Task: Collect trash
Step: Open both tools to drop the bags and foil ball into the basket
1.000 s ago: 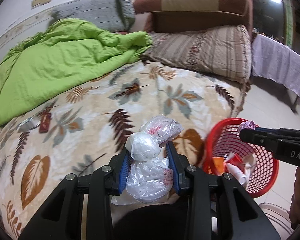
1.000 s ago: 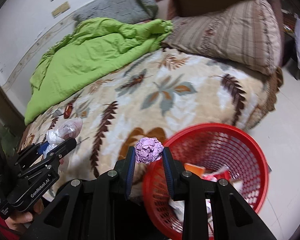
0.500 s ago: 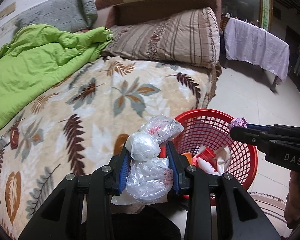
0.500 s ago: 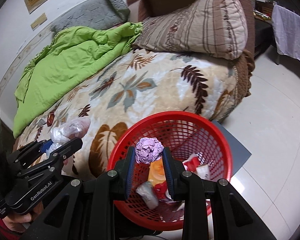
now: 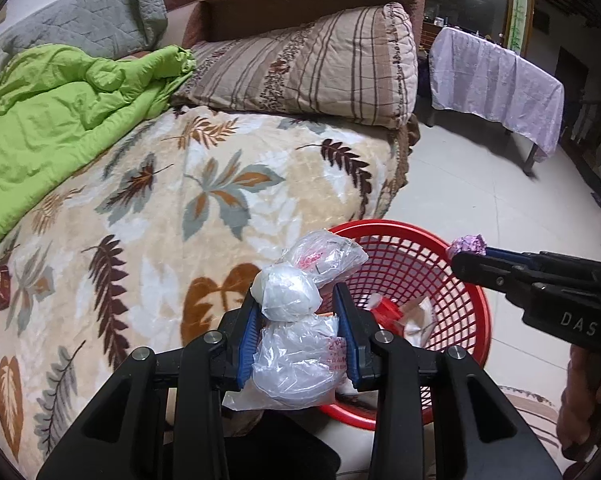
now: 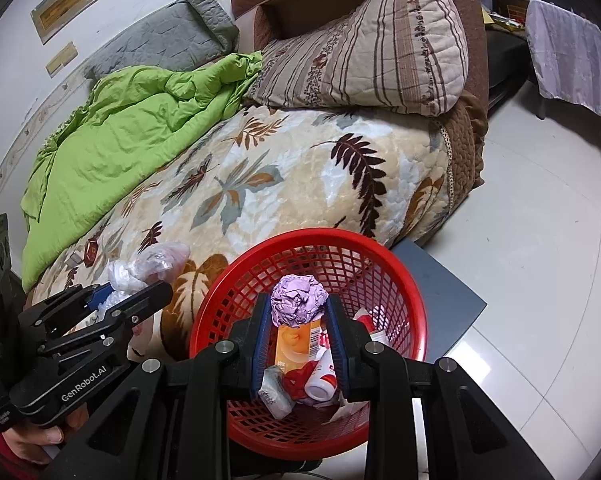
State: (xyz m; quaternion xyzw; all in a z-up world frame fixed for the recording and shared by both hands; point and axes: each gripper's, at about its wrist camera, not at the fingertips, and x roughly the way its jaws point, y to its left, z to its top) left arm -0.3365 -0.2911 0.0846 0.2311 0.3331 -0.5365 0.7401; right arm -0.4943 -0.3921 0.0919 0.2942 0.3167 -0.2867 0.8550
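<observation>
A bundle of clear plastic bags (image 5: pixel 296 332) is clenched between the blue pads of the left gripper (image 5: pixel 296 312), its knotted top bulging out past the fingertips toward 12 o'clock. In the right wrist view a crumpled purple paper ball (image 6: pixel 298 306) is pinched by the right gripper (image 6: pixel 298 320) and held directly above the red mesh basket (image 6: pixel 380 252). Inside the basket, an orange packet (image 6: pixel 296 344), a white bottle with a red label (image 6: pixel 320 380) and a grey wrapper (image 6: pixel 274 394) are seen beneath the ball. From the left wrist view the basket (image 5: pixel 476 320) lies at 3 o'clock of the bags and is partly hidden by them. A grey mat (image 6: pixel 444 300) is partly covered by the basket on the tiled floor (image 6: pixel 540 220). Further off, at 11 o'clock, the leaf-patterned blanket (image 5: pixel 160 208) is spread over the bed, with a green quilt (image 5: pixel 52 120) and a striped pillow (image 5: pixel 320 68) behind it. A table draped in a pale cloth (image 5: pixel 496 84) stands at 2 o'clock.
</observation>
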